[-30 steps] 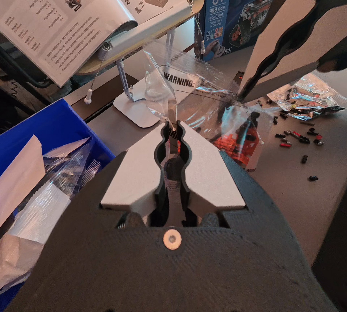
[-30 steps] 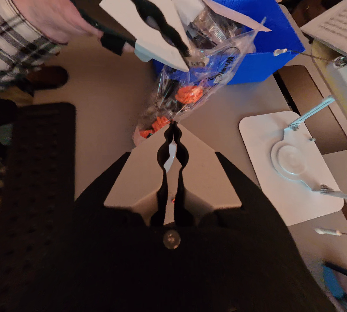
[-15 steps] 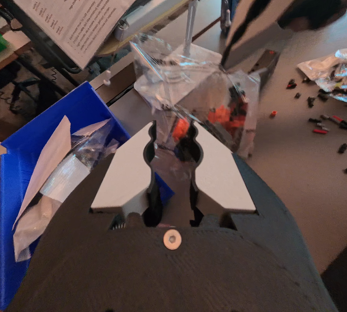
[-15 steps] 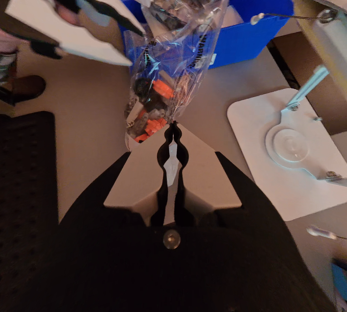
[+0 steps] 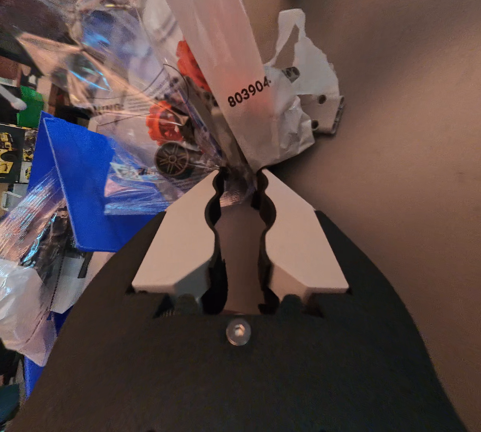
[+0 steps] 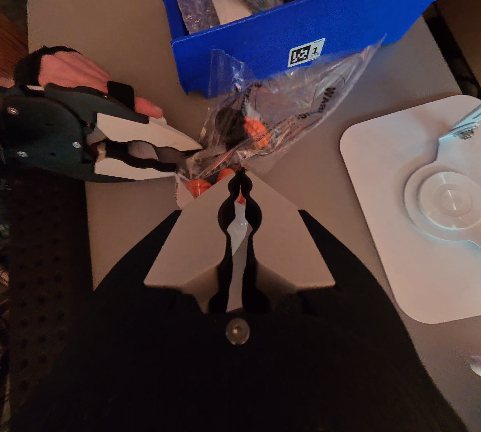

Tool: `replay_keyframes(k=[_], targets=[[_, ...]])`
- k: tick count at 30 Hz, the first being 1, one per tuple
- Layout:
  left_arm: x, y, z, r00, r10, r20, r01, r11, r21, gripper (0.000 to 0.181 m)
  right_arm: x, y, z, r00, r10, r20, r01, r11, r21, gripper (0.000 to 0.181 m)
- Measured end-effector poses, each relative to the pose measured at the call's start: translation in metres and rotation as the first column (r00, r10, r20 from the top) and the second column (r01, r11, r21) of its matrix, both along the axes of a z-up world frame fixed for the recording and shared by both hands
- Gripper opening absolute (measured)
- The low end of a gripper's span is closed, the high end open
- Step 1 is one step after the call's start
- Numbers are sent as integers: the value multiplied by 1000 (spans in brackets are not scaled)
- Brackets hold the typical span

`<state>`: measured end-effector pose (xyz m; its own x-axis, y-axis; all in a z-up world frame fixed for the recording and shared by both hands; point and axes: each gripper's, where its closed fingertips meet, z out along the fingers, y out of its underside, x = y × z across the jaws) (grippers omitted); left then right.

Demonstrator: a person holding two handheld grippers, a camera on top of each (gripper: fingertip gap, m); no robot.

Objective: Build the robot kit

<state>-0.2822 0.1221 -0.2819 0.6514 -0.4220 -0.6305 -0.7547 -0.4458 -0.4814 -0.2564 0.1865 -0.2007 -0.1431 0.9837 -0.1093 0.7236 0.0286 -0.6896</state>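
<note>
We see R gripper (image 6: 240, 172) jaws clamped on clear parts bag (image 6: 286, 107) mid-frame, L gripper (image 5: 240, 172) jaws apart round bag's crumpled end, blue bin (image 6: 260, 36) upper frame.

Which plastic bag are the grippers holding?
The clear bag with orange pieces, held above the table, pinched by the right hand-held gripper. The other bags lie inside the blue bin.

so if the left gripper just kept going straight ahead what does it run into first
The clear plastic bag of orange and black parts: it already bunches between the open left gripper's tips. Right behind it stands the right gripper's white finger, though depth there is hard to judge.
</note>
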Motion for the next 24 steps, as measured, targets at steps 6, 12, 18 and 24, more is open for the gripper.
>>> replay_keyframes(k=[6, 12, 18, 24], targets=[[-7, -7, 27, 999, 7, 48, -11, 996, 85, 3, -1, -3, 20, 996, 12, -93, -8, 999, 37, 0], [-13, -12, 58, 1000, 4, 10, -6, 985, 173, 7, 1, -6, 46, 983, 0, -185, 17, 996, 91, 0], [-10, -13, 31, 1000, -10, 2, 10, 993, 117, 13, -8, -20, 48, 980, 33, -195, -5, 990, 142, 0], [-21, -19, 16, 1000, 28, 6, -28, 996, 85, 26, -9, -26, 35, 987, 52, -154, -24, 983, 182, 0]])
